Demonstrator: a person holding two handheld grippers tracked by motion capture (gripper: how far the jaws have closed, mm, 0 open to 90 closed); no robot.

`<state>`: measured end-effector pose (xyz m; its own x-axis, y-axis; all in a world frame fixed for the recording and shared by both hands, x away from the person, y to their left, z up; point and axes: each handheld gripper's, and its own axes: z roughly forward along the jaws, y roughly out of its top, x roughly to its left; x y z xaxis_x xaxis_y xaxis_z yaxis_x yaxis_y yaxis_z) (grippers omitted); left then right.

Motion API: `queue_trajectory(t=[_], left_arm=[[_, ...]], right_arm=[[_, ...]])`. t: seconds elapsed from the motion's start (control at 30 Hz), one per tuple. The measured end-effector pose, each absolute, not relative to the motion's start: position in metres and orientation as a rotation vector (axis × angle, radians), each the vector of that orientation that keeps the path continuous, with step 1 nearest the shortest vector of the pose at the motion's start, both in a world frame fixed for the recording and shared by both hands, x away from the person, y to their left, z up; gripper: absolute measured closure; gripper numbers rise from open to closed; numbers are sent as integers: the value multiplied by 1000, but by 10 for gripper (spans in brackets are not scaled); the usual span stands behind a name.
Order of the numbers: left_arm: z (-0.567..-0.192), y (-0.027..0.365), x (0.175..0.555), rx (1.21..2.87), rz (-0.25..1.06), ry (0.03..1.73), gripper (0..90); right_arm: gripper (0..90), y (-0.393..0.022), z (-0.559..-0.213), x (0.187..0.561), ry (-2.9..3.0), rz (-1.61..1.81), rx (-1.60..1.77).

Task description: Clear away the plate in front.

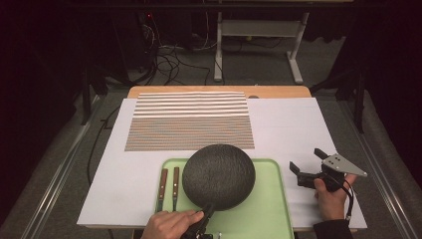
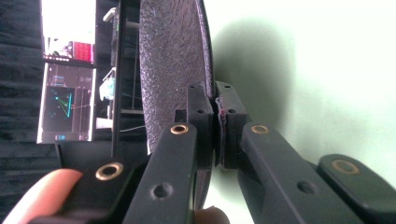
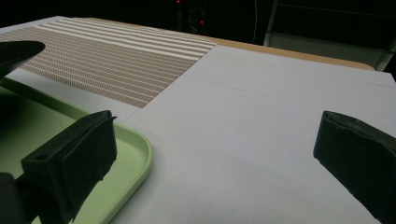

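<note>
Left gripper point(image 2: 217, 135) nearest me, clamped on plate point(image 1: 219, 175) rim, plate tipped over green tray point(image 1: 271, 209). Right gripper point(image 1: 304, 169) idle, jaws apart, beside tray. I judge plate mid-carry toward placemat point(image 1: 189, 122); next needs a steady lift clearing tray lip.

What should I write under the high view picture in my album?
Left gripper grips a dark round plate over a green tray.

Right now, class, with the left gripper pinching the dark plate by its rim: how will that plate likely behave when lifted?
The dark plate probably stays stiff: its thin rim looks straight between the left gripper pads. Its pebbled surface should resist slipping. Held at one edge above the green tray, it may droop or swing.
</note>
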<state>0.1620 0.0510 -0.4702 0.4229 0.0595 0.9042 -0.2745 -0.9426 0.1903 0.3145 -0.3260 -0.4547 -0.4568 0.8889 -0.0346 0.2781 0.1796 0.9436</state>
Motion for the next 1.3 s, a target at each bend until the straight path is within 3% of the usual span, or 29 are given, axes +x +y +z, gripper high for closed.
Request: queue_trajectory(t=[1.1,1.23,1.3], left_arm=[[-484,48,135,2464,1388,-301,828],[-487,49,136,2466,1343,-269,787],[-491,49,134,2454,1379,-258,669]], right_arm=[[0,-325,-455,316,1854,1270,1095],[0,-325,-455,316,1854,1270,1096],[0,-325,-456,316,1854,1269,1096]])
